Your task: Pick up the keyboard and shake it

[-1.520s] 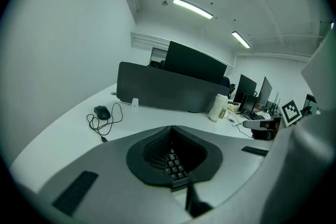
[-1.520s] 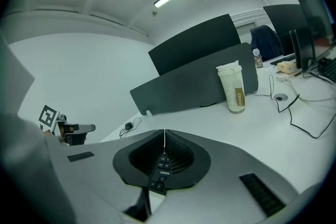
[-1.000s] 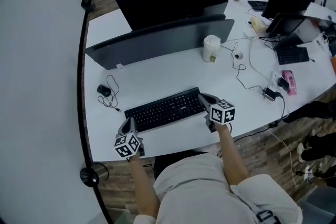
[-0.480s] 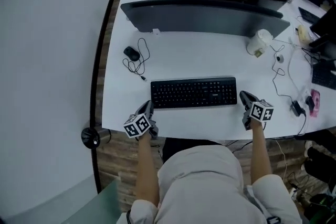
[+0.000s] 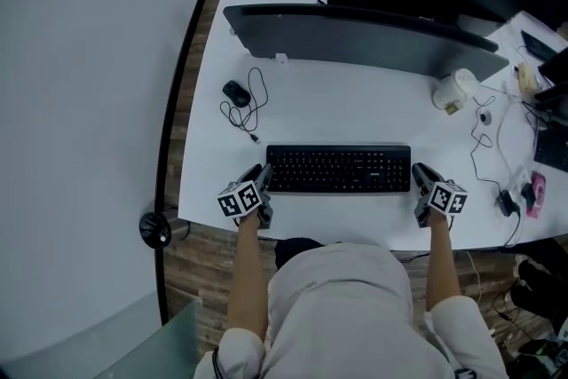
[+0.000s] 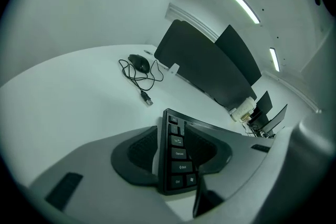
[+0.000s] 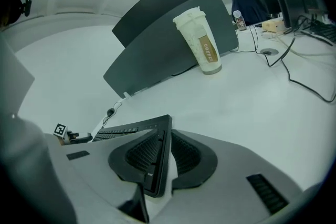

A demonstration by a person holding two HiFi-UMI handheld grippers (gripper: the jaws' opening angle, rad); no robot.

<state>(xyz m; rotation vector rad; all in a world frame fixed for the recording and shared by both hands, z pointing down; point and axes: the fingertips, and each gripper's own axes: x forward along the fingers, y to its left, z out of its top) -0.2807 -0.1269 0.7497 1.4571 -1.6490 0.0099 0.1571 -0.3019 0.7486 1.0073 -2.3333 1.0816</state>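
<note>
My left tongs (image 5: 259, 179) and right tongs (image 5: 419, 176) have just been easing apart. Each has one end of the keyboard (image 5: 338, 169) loose between its jaws, and the keyboard lies on the desk (image 5: 355, 115). Beyond the left tongs is a wired mouse (image 5: 235, 92). Beyond the right tongs a coffee cup (image 5: 454, 90) stands before the divider panel (image 5: 355, 35). My pads hide the keyboard's outermost keys.

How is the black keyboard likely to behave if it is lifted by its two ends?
The keyboard looks like a rigid, one-piece slab, so it should probably stay straight rather than sag. Being long and thin, it would likely tip if one end were let go. I see no cable from it, so probably nothing will tug.
</note>
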